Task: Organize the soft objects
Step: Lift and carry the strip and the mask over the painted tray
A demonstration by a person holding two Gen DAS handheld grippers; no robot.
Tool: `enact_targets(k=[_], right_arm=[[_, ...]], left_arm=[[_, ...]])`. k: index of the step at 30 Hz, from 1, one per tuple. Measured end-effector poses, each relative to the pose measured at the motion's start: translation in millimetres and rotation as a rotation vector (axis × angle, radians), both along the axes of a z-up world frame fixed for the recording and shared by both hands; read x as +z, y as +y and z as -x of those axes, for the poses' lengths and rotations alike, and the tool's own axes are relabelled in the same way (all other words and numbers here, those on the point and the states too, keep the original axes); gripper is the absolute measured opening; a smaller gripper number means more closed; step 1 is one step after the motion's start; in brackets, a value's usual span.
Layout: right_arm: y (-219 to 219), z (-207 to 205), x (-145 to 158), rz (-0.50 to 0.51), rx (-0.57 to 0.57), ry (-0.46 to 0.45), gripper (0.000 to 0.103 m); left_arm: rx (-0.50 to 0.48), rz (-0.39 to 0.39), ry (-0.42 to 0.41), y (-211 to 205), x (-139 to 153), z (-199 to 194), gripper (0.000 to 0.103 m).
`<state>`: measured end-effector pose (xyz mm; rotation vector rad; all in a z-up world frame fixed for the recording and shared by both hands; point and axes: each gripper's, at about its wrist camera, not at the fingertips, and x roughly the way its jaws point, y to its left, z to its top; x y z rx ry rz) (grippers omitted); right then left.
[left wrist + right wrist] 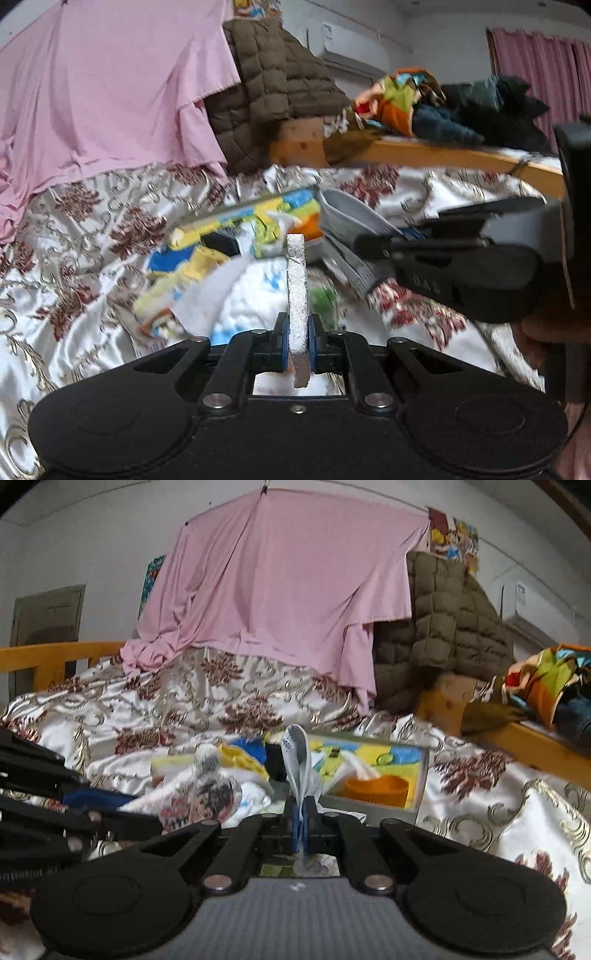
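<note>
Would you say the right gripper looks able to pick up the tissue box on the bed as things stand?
Probably not yet. The right gripper is shut on a grey-and-white sock, so its jaws are occupied. The tissue box lies just ahead on the bedspread with nothing across it.

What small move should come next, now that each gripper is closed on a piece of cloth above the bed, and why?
Probably bring the two grippers together: the left gripper pinches a white-grey sock, the right gripper pinches a grey-white dotted sock, both raised over the satin bedspread, seemingly a pair.

A tissue box [373,771] lies on the bedspread [184,701], jacket [450,627] behind it.
</note>
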<state>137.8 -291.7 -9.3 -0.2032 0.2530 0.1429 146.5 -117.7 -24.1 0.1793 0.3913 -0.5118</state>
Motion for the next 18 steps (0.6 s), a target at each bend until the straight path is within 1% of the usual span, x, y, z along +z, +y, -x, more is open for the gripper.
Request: enact_targets(k=[4, 7, 10, 13, 15, 18], right_arm=[[1.8, -17.9, 12.2, -0.010, 0.009, -0.059, 0.003], [0.4, -44.3, 24.7, -0.065, 0.014, -0.082, 0.003], [-1.7, -70.1, 34.1, -0.105, 0.031, -0.107, 0.003], [-1.6, -101.5, 39.9, -0.137, 0.043, -0.121, 0.003], [-4.2, -123.9, 40.4, -0.180, 0.052, -0.117, 0.003], [-10.1, -154.5, 38.2, -0.246, 0.061, -0.107, 0.003]], left_arm=[[0.033, 0.030, -0.021, 3.9, 16.1, -16.3, 0.011], [0.070, 0.058, -0.025, 7.3, 30.8, -37.0, 0.011], [0.112, 0.088, -0.051, 10.9, 45.4, -58.5, 0.011], [0.149, 0.103, -0.071, 15.5, 57.6, -88.2, 0.011], [0.174, 0.098, -0.085, 17.2, 62.9, -111.3, 0.011], [0.210, 0.104, -0.078, 20.2, 66.1, -146.3, 0.011]])
